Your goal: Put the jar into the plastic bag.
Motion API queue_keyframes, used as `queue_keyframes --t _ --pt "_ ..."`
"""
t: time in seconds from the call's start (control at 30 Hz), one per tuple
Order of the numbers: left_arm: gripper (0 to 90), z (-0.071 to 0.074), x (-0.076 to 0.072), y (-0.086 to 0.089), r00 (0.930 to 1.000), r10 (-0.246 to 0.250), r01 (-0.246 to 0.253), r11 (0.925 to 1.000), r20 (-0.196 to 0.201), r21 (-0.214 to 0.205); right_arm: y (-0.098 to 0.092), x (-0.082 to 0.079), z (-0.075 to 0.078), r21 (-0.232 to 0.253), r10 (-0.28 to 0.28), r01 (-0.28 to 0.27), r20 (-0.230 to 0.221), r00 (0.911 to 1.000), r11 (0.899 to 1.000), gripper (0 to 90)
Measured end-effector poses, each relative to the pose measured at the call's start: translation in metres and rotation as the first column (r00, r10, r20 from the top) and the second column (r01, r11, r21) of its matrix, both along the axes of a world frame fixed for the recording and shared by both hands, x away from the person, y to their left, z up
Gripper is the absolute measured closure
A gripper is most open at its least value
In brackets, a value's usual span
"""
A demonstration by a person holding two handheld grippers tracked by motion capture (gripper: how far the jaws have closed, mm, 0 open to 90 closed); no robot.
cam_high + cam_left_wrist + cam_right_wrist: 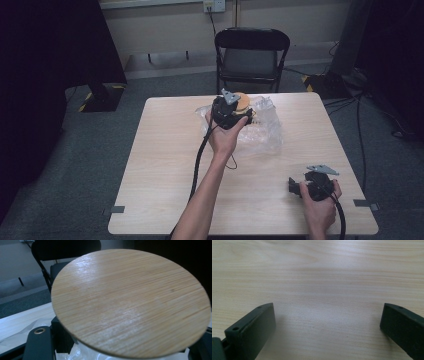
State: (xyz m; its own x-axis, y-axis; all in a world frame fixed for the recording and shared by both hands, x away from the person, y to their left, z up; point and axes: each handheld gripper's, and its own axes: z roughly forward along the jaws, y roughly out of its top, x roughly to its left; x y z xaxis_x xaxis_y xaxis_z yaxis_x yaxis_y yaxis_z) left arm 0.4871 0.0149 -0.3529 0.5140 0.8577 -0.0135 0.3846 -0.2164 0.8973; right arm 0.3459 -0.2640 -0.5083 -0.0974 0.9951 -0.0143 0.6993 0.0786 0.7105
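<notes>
Left gripper [239, 111] is at the far middle of the table [165, 165], held in the left hand [225, 135], jaws closed as far as they go on a container with a round bamboo lid [130, 302]. In the high view the lid [243, 101] shows as a tan disc just past the gripper's grey plate, over a crumpled clear plastic bag [262, 132] that lies on the table's far centre. In the left gripper view the lid is tilted and close to the camera, a white rim visible just under its near edge, with crinkled plastic below that; whether the container rests on the bag or is lifted off it cannot be told. Right gripper [295, 187] sits at the near right corner of the table in the right hand [320, 200], well apart from the lid. Its jaws stand wide apart with bare wood grain between them; nothing held. A black folding chair [251, 52] stands beyond the table's far edge.
</notes>
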Motion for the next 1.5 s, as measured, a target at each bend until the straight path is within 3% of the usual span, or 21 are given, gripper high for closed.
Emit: queue_keyframes --t 0.3,0.6,1.5 --pt "25.9 -0.016 0.012 -0.005 0.9994 0.022 -0.022 0.9997 -0.025 0.012 0.0 0.0 0.0 0.0 -0.001 0.001 0.0 1.0 1.0 0.0" --pt "25.9 -0.032 0.021 -0.011 0.999 0.013 -0.013 0.9996 -0.042 0.023 0.0 0.0 0.0 0.001 -0.001 0.001 0.0 1.0 1.0 0.0" --pt "25.9 -0.065 0.034 -0.023 0.9975 0.011 -0.006 0.9974 -0.07 0.072 0.0 0.0 0.0 0.001 -0.001 0.001 0.0 1.0 1.0 0.0"
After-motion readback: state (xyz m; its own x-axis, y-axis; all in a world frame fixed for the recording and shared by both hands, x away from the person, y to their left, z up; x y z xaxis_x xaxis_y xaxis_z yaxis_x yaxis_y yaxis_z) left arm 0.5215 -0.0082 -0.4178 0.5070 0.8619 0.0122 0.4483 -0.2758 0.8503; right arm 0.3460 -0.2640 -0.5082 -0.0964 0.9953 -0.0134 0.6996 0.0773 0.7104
